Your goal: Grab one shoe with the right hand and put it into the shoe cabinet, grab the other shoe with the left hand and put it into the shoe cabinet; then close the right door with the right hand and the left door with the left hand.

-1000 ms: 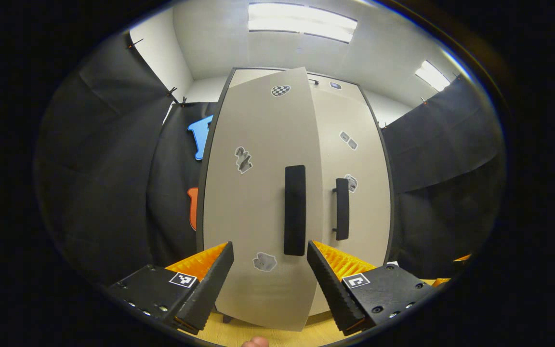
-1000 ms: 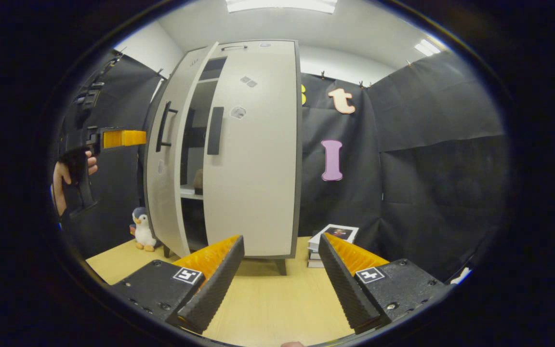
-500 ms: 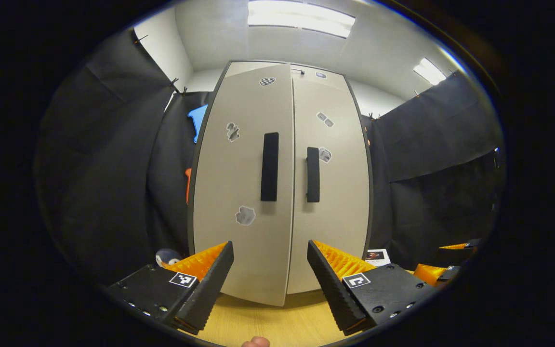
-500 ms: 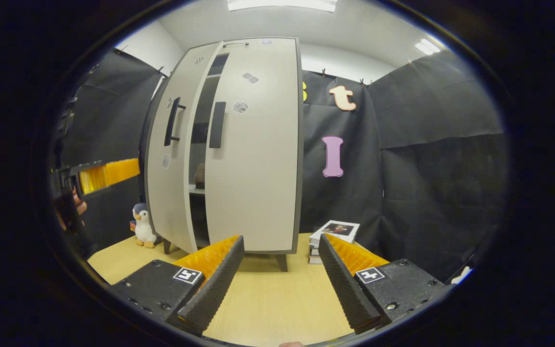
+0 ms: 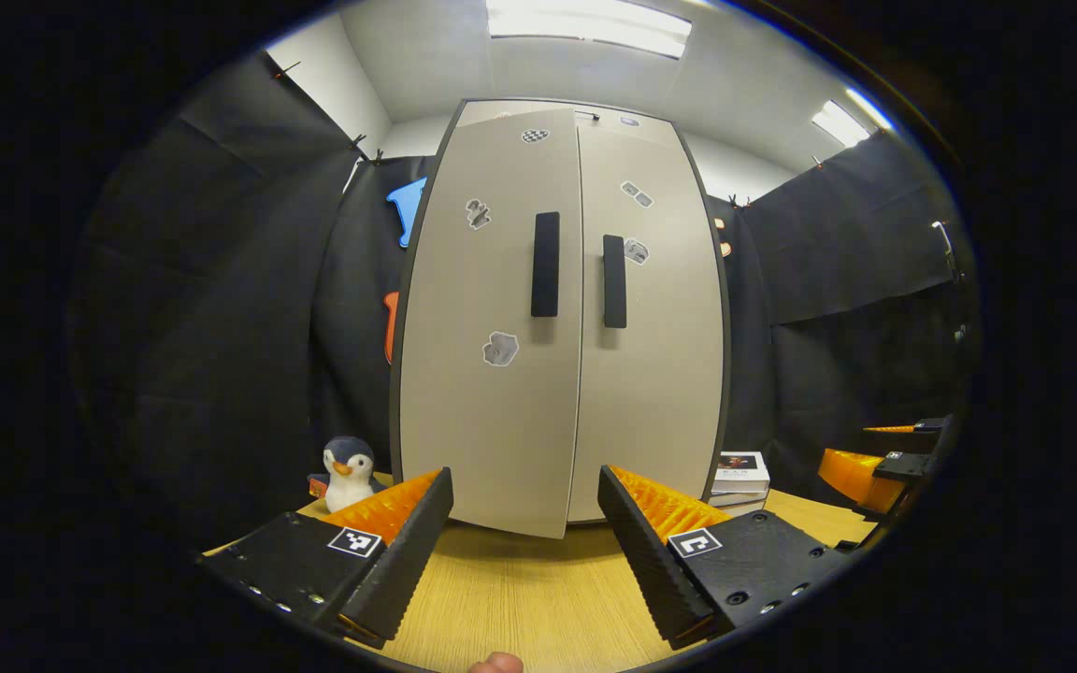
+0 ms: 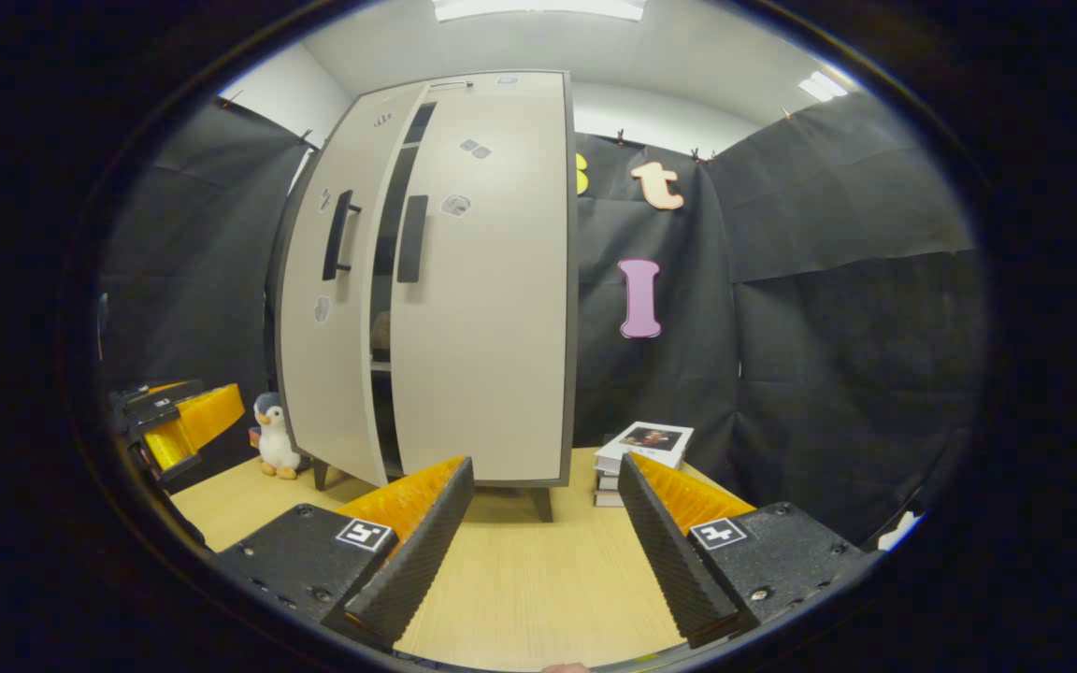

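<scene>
Gaping left door, right-view gap.

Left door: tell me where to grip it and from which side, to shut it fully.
Grip the left door by its vertical bar handle, coming from the front with the left gripper open across the bar. The door stands slightly ajar in the right gripper view, and the handle stands proud of the panel, so probably pushing there would also do.
</scene>
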The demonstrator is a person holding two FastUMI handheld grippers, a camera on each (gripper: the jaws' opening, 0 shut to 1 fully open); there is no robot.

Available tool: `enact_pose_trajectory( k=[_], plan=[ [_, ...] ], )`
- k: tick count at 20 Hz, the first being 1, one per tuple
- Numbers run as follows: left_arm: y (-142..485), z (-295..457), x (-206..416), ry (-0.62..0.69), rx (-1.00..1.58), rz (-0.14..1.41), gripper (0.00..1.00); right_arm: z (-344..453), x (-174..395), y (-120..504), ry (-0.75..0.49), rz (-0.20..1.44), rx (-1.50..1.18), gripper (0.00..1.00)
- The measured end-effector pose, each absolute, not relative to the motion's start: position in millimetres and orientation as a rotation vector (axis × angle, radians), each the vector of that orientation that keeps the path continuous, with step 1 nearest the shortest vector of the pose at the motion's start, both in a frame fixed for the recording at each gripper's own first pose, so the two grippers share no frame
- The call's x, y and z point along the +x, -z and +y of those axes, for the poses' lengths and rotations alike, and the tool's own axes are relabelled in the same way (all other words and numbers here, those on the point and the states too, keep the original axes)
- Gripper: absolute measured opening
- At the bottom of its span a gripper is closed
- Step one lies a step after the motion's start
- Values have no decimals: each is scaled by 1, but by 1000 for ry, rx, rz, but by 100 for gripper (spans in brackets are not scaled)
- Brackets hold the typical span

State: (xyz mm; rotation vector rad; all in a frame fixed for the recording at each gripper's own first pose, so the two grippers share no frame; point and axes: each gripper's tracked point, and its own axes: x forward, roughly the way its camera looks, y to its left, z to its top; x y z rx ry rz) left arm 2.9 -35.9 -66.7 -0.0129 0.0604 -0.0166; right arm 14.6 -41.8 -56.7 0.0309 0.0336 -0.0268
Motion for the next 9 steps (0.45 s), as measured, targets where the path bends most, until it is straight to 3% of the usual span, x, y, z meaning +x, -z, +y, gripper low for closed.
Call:
enact_pose_trajectory(
  k=[9],
  plan=[
    [56, -31, -3, -6, 35, 51, 95, -54, 19, 51, 50, 30, 27, 99]
  ],
)
